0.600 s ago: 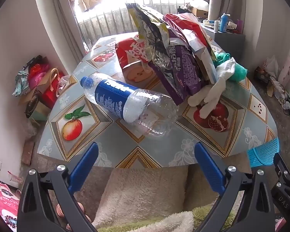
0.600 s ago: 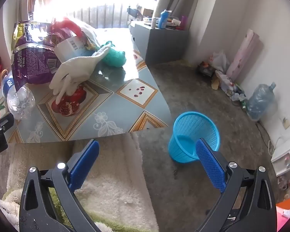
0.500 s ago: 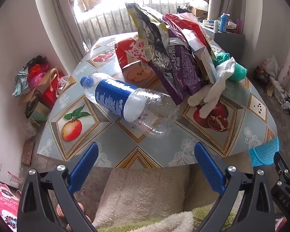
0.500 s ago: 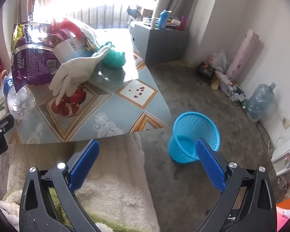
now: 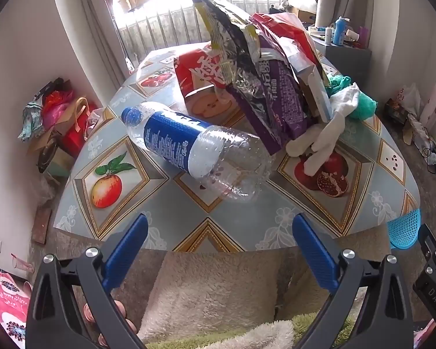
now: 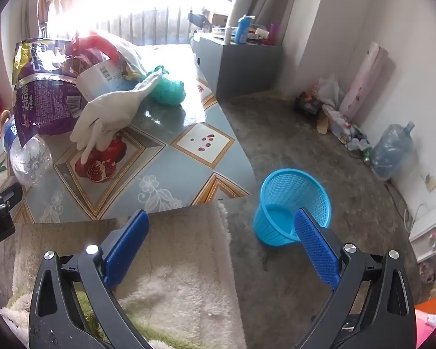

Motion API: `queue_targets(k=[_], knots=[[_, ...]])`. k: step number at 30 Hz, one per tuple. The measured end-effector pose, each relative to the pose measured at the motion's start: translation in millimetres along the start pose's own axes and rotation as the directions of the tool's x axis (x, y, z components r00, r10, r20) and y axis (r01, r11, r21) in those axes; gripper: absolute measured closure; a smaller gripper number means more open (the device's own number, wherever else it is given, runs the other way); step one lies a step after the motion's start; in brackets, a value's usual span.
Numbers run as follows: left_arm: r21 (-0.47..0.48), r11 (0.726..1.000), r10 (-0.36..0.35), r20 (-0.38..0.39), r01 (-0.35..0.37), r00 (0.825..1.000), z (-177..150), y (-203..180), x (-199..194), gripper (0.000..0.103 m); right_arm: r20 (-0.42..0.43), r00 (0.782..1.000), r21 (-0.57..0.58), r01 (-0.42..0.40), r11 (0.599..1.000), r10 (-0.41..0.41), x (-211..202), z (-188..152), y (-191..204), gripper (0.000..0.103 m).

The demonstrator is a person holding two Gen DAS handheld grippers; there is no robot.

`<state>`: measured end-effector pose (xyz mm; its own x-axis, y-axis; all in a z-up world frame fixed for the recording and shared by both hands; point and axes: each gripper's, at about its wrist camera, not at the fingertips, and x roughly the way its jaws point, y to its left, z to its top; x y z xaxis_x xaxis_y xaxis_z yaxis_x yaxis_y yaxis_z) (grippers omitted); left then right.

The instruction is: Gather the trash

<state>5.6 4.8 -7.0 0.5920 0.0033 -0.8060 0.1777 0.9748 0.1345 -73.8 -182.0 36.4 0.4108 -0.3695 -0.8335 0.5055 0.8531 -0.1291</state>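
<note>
Both tongs are wide open and hold nothing. The left gripper (image 5: 219, 250) hangs over the near edge of the table (image 5: 276, 221). The empty bottle (image 5: 194, 148) lies at 12 o'clock from it, its bottom end blurry. Snack bags (image 5: 264, 87) at 1 o'clock hide what is behind them. By the right gripper (image 6: 221, 245), the blue basket (image 6: 290, 200) at 2 o'clock is partly hidden by one finger.

Bench (image 5: 165, 203) front edge is bare, easy to get in there. Behind it the bottle (image 5: 194, 148) lies across the middle, with wrappers (image 5: 264, 87) and a glove (image 5: 328, 133) piled behind. Floor around the basket (image 6: 293, 203) is clear.
</note>
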Motion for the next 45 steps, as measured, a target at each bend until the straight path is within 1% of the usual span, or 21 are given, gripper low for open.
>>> queue_targets(k=[45], knots=[[-0.022, 1.0, 0.02, -0.006, -0.02, 1.0, 1.3, 7.3, 2.4, 0.006, 0.022, 1.0, -0.005, -0.003, 1.0, 0.003, -2.0, 5.3, 3.8, 0.008]])
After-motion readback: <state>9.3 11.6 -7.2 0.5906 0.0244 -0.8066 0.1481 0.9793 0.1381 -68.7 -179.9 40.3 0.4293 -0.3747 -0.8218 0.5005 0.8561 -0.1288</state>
